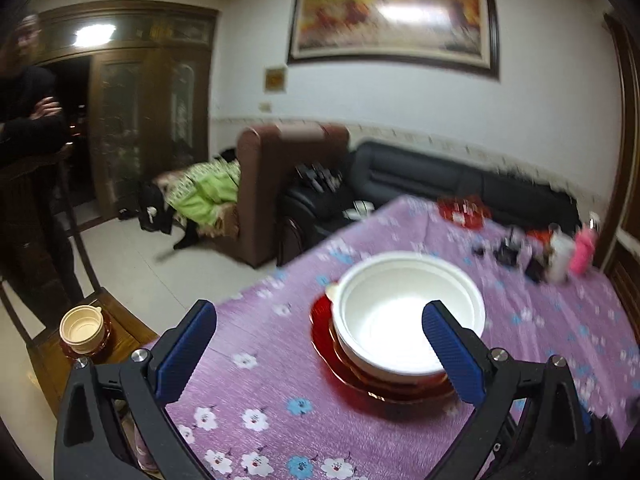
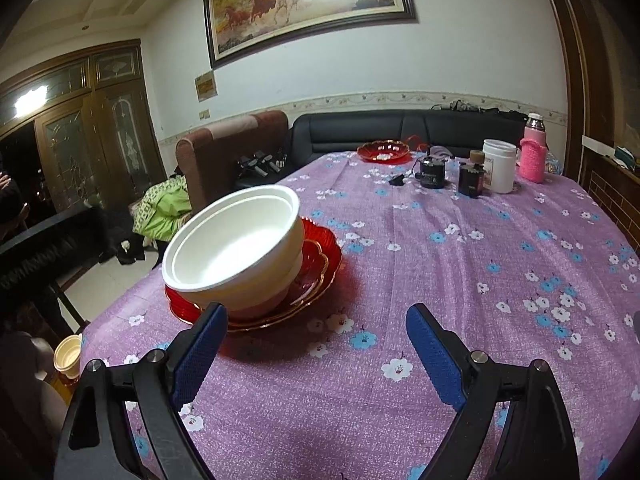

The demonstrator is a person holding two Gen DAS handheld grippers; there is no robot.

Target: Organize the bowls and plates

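White bowls [image 1: 404, 312] are nested in a stack on red glass plates [image 1: 340, 364] on the purple flowered tablecloth; the bowls [image 2: 236, 248] and plates [image 2: 316, 268] also show in the right wrist view. My left gripper [image 1: 320, 344] is open and empty, just in front of and above the stack, its right finger overlapping the bowl rim in view. My right gripper [image 2: 316, 344] is open and empty, to the right of the stack. Another red plate [image 2: 384, 151] lies at the table's far end.
A cream bowl on a red plate [image 1: 82, 330] sits on a wooden chair left of the table. Jars, a white canister [image 2: 498, 166] and a pink-sleeved flask [image 2: 533, 152] stand at the far right. Sofas [image 2: 400, 128] and a person [image 1: 28, 160] are beyond the table.
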